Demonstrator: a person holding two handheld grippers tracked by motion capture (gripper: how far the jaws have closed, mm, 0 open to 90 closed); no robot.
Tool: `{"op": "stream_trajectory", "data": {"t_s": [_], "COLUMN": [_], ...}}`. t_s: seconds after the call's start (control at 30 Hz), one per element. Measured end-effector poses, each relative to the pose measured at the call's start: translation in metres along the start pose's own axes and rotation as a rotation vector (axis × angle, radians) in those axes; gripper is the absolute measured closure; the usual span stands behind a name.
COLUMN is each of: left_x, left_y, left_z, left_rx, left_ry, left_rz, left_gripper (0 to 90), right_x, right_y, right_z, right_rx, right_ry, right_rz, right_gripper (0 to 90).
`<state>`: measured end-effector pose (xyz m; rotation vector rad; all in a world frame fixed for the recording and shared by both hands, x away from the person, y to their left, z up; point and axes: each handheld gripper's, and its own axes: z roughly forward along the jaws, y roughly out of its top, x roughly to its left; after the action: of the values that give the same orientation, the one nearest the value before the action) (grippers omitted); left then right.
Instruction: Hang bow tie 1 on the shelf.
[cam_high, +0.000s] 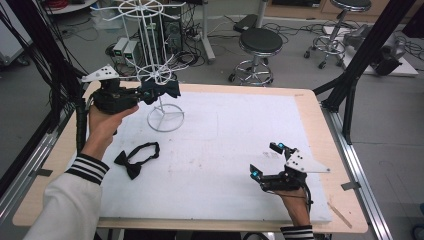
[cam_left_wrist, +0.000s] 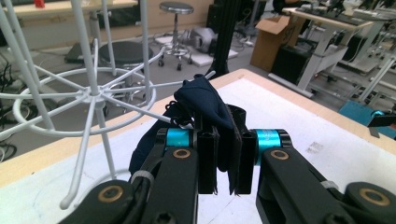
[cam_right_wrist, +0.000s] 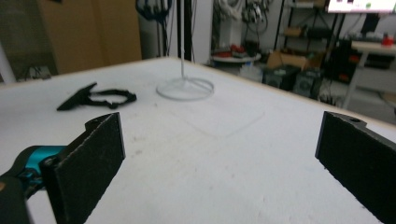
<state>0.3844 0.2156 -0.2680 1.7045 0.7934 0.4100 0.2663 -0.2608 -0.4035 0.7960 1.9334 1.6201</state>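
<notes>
On a white-padded table in a cluttered lab, the left gripper clamps a navy bow tie beside the wire rack, far left; the fabric could snag or slip off a spoke. The right gripper hangs wide open, empty, near right.

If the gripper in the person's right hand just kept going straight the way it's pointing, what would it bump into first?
Probably the round base of the white wire stand. The right gripper has open jaws aimed across bare table towards it; the black bow tie lies off to one side. Depth is uncertain.
</notes>
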Motion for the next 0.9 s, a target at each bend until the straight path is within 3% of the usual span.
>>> {"op": "stream_trajectory", "data": {"t_s": [0.13, 0.3, 0.6, 0.9], "left_x": [0.002, 0.006, 0.005, 0.006], "left_y": [0.004, 0.005, 0.005, 0.005], "left_z": [0.003, 0.007, 0.009, 0.008], "left_rx": [0.029, 0.035, 0.045, 0.041], "left_ry": [0.024, 0.041, 0.054, 0.067], "left_rz": [-0.012, -0.034, -0.034, -0.033], "left_gripper": [83.4, 83.3, 82.2, 72.0], "right_x": [0.003, 0.003, 0.001, 0.004], "right_y": [0.0, 0.0, 0.0, 0.0], "right_z": [0.003, 0.003, -0.001, -0.008], "right_rx": [-0.003, -0.008, -0.008, -0.004], "right_ry": [0.005, -0.004, -0.023, -0.016], "right_rz": [-0.021, -0.012, 0.002, 0.013], "right_gripper": [0.6, 0.6, 0.6, 0.6]}}
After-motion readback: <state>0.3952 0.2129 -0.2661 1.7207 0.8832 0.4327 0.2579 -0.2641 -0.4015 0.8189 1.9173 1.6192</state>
